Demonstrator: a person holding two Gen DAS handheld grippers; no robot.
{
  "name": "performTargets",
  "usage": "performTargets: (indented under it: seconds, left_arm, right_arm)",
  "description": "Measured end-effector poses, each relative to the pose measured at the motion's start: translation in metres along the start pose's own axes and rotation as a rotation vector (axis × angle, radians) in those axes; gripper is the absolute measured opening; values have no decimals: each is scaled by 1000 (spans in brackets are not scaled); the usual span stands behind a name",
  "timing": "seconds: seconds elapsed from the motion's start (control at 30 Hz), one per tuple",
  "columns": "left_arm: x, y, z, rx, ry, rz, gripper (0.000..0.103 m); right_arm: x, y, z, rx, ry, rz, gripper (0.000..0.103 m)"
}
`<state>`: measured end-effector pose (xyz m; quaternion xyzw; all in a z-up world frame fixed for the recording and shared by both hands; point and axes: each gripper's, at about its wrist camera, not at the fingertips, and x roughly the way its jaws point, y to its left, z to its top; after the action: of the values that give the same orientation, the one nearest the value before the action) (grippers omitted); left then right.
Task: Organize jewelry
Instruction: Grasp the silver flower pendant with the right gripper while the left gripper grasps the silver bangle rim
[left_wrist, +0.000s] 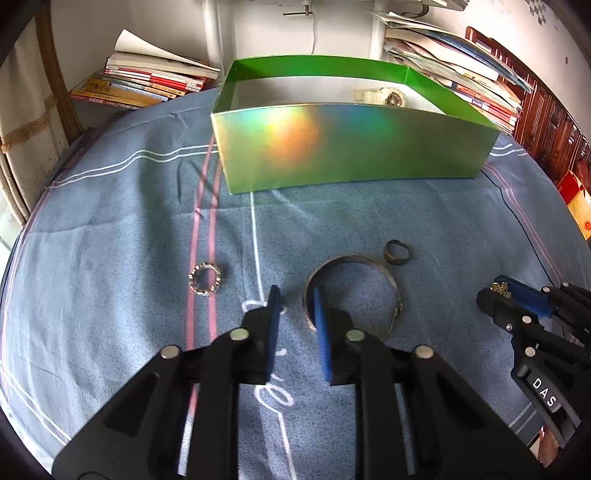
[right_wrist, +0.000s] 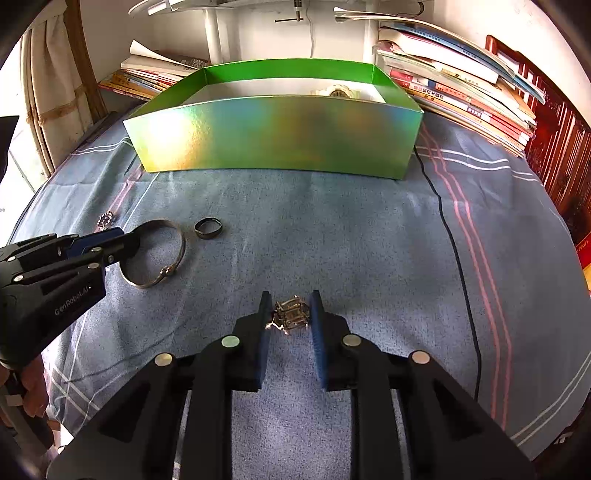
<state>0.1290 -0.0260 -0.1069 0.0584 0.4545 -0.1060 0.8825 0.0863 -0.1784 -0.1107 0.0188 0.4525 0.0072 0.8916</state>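
A shiny green open box stands at the back of the blue cloth, with a watch-like piece inside. A silver bangle, a dark ring and a small sparkly ring lie on the cloth. My left gripper is open, its right finger inside the bangle's left rim. My right gripper has its blue pads on both sides of a small silver chain piece, touching it or nearly so. The box, bangle and dark ring also show in the right wrist view.
Stacks of books lie behind the box on the left, and more books on the right. A thin black cord runs across the cloth on the right. A red wooden cabinet stands at far right.
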Motion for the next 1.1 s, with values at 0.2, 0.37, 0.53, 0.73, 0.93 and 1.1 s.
performTargets:
  seconds: [0.2, 0.37, 0.53, 0.73, 0.93, 1.1]
  left_arm:
    - [-9, -1, -14, -8, -4, 17, 14]
    - [-18, -2, -26, 13, 0, 21, 15]
    - [-20, 4, -28, -14, 4, 22, 23]
    - [-20, 14, -27, -47, 1, 24, 33]
    - [-14, 11, -21, -29, -2, 30, 37]
    - [-14, 8, -21, -24, -9, 45, 37]
  right_arm:
    - [0, -6, 1, 47, -5, -21, 21]
    - [-2, -9, 0, 72, 2, -12, 27]
    - [-11, -9, -2, 80, -23, -20, 37]
    - [-14, -12, -5, 88, -17, -24, 37]
    - [-8, -11, -8, 84, -9, -38, 37]
    - [-6, -9, -9, 85, -11, -50, 37]
